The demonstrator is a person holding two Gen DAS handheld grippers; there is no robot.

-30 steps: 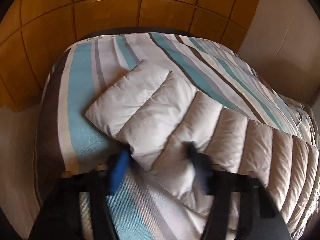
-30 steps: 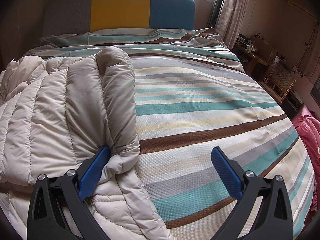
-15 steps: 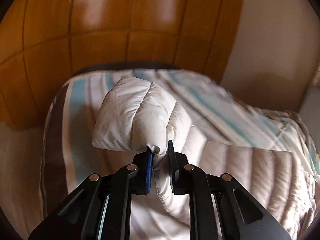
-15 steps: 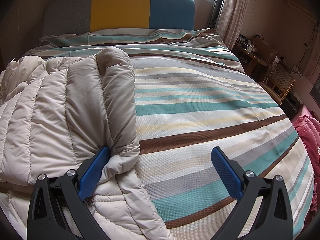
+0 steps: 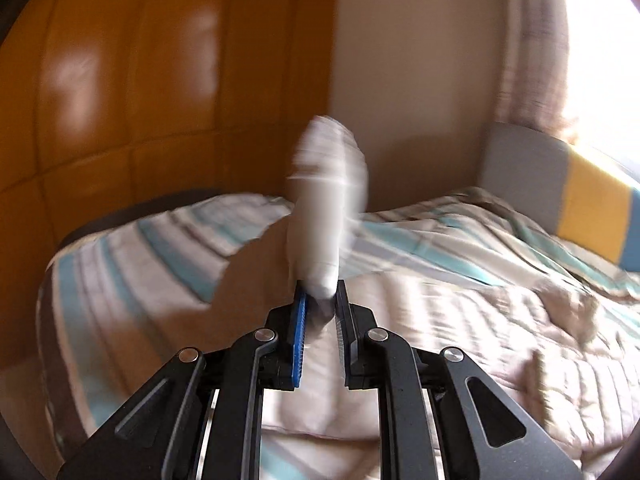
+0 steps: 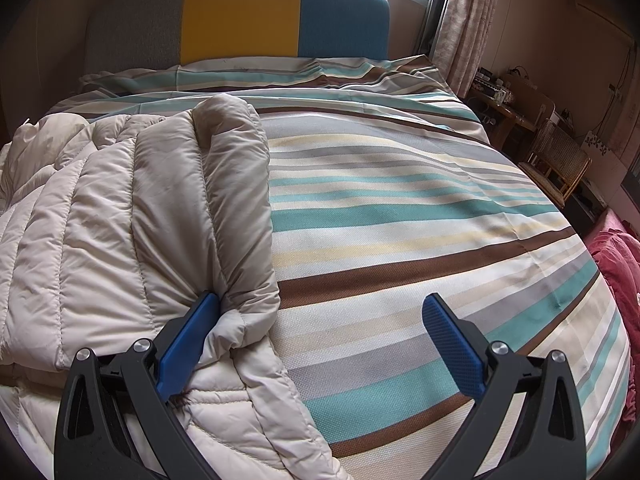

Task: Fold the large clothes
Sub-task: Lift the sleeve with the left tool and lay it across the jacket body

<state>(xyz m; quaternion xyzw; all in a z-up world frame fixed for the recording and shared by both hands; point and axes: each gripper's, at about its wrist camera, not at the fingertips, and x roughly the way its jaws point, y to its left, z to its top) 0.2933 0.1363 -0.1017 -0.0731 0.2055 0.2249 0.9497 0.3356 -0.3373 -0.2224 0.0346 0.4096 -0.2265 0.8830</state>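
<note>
Left wrist view: left gripper [image 5: 320, 300] is clenched on a sleeve end [image 5: 326, 208] of the beige puffer jacket [image 5: 460, 340], raised above the striped bed [image 5: 132, 248]; frame blurred, so likely mid-fold. Right wrist view: right gripper [image 6: 320, 320] is released, one finger against the jacket's rolled edge [image 6: 236, 200]. Next move, probably: lay sleeve across jacket body.

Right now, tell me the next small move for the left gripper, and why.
Probably carry the pinched sleeve across and lay it on the jacket body. The left gripper is shut on it and holds it above the bed; the right gripper is open at the other sleeve.
</note>
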